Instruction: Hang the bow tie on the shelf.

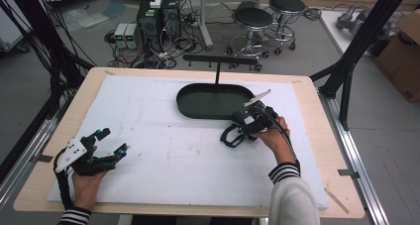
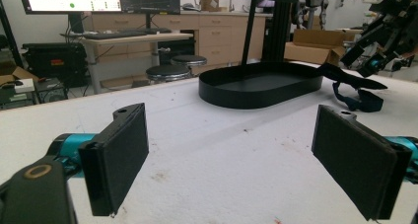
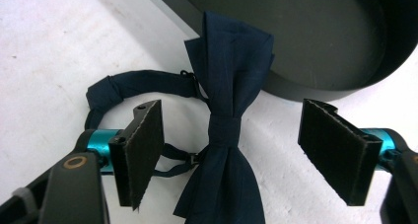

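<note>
While the navy bow tie [image 3: 224, 130] lies flat on the white desk [image 1: 163, 155] just beside the black oval tray [image 1: 215, 102], one wing apparently resting against the tray's wall, nothing has been lifted yet. The right gripper [image 3: 231, 150] straddles the knot, its jaws apart and not touching the fabric. The left gripper [image 2: 246, 160] hovers spread and empty, well apart. Gripping and, probably, placing in the tray remain.
</note>
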`<state>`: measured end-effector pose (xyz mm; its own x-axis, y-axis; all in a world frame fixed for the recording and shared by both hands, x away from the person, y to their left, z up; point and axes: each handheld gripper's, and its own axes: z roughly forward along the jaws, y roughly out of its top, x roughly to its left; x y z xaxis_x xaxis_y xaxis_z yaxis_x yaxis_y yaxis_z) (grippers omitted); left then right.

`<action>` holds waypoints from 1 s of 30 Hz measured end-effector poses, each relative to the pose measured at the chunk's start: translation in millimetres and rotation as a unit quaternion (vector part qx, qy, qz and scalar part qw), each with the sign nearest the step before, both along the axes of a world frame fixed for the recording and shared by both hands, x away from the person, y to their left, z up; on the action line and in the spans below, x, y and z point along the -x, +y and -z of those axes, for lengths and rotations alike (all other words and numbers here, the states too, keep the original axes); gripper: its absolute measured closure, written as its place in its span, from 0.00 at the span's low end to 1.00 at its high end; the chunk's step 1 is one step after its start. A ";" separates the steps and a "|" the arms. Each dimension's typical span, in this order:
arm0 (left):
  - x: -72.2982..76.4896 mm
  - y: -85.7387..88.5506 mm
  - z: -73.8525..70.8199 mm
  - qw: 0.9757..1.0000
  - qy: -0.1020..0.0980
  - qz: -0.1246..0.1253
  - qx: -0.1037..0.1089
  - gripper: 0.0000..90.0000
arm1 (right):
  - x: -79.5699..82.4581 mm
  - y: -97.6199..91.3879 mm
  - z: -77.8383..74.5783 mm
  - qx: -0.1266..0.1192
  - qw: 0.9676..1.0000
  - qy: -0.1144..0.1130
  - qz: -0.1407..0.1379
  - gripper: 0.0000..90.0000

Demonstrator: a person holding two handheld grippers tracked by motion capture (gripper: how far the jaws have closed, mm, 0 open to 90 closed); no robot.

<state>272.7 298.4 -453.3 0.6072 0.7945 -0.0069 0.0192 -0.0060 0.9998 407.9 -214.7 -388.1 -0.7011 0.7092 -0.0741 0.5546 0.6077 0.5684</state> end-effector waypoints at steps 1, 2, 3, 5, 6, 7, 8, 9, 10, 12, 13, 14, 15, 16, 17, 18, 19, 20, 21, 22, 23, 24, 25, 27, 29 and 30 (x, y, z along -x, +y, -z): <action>0.0 0.0 -0.1 1.000 0.000 0.000 -0.001 0.16 | -1.3 0.4 2.0 0.009 1.000 0.007 0.001 0.33; 0.1 -0.2 0.0 1.000 -0.001 0.000 -0.001 0.16 | -1.3 0.4 2.0 0.009 1.000 0.007 0.001 0.33; 0.2 -0.2 0.0 1.000 -0.001 0.000 -0.001 0.16 | -1.8 0.8 3.0 0.015 1.000 0.009 0.003 0.35; 0.3 -0.4 0.0 1.000 -0.002 0.000 -0.001 0.16 | -3.4 1.1 4.6 0.019 1.000 0.014 0.003 0.39; 0.3 -0.3 0.0 1.000 -0.002 0.001 -0.002 0.16 | -4.0 1.8 5.3 0.019 1.000 0.012 0.004 0.40; 0.3 -0.3 0.0 1.000 -0.002 0.001 -0.001 0.16 | -4.6 2.3 5.7 0.018 1.000 0.013 0.003 0.43; 0.3 -0.2 0.0 1.000 -0.001 0.001 -0.002 0.16 | -5.3 4.6 7.1 0.019 1.000 0.016 0.001 0.44; 0.3 -0.3 0.1 1.000 -0.002 0.000 -0.001 0.16 | -5.5 5.9 8.3 0.022 1.000 0.019 0.001 0.46; 0.3 -0.3 0.0 1.000 -0.002 0.001 -0.002 0.16 | -5.5 5.9 8.3 0.022 1.000 0.019 0.001 0.46; 0.4 -0.3 0.0 1.000 -0.002 0.000 -0.002 0.16 | -5.8 8.3 10.5 0.032 0.999 0.024 0.002 0.48; 0.5 -0.6 0.0 1.000 -0.003 0.000 -0.002 0.16 | -5.6 9.4 11.4 0.035 0.999 0.027 0.004 0.50; 0.6 -0.5 0.0 1.000 -0.003 0.000 -0.003 0.16 | -6.4 9.8 12.4 0.039 0.999 0.026 0.005 0.53; 0.6 -0.5 0.0 1.000 -0.003 0.000 -0.003 0.16 | -6.4 9.8 12.4 0.039 0.999 0.026 0.005 0.53; 0.6 -0.7 0.0 1.000 -0.003 0.000 -0.002 0.16 | -6.4 10.1 12.4 0.044 0.999 0.025 0.007 0.55; 0.5 -0.6 0.0 1.000 -0.003 0.000 -0.002 0.16 | -6.4 10.1 12.4 0.047 0.999 0.024 0.007 0.56; 0.5 -0.5 0.1 1.000 -0.003 0.000 -0.002 0.16 | -6.3 10.2 12.8 0.046 0.999 0.027 0.008 0.57; 0.5 -0.5 0.0 1.000 -0.003 0.001 -0.002 0.16 | -6.2 10.4 13.0 0.047 0.998 0.030 0.010 0.58; 0.5 -0.6 0.0 1.000 -0.003 0.000 -0.002 0.16 | -6.4 10.4 13.6 0.048 0.998 0.033 0.009 0.59; 0.5 -0.6 0.1 1.000 -0.003 0.000 -0.002 0.16 | -6.8 10.6 14.4 0.048 0.998 0.035 0.007 0.60; 0.6 -0.6 0.0 1.000 -0.003 0.000 -0.002 0.16 | -6.9 11.1 15.4 0.050 0.998 0.038 0.007 0.63; 0.6 -0.6 0.0 1.000 -0.003 0.000 -0.002 0.16 | -6.4 11.9 15.6 0.053 0.998 0.041 0.010 0.68; 0.6 -0.6 0.0 1.000 -0.003 0.000 -0.002 0.16 | -5.8 13.0 15.7 0.057 0.998 0.039 0.010 0.70; 0.6 -0.6 0.0 1.000 -0.003 0.000 -0.002 0.16 | -5.2 14.3 15.9 0.061 0.997 0.036 0.009 0.73; 0.6 -0.6 0.0 1.000 -0.003 0.000 -0.002 0.16 | -4.5 16.0 15.5 0.070 0.997 0.029 0.010 0.80; 0.5 -0.6 0.1 1.000 -0.003 0.000 -0.002 0.16 | -4.1 17.1 15.2 0.065 0.997 0.030 0.006 0.81; 0.6 -0.6 0.0 1.000 -0.003 0.000 -0.002 0.16 | -3.9 17.7 15.2 0.071 0.997 0.024 0.003 0.81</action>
<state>272.1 297.9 -453.4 0.6073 0.7945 -0.0004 0.0129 -0.0093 0.9999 411.9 -197.1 -403.2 -0.7025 0.6976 -0.1405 0.5829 0.6773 0.4488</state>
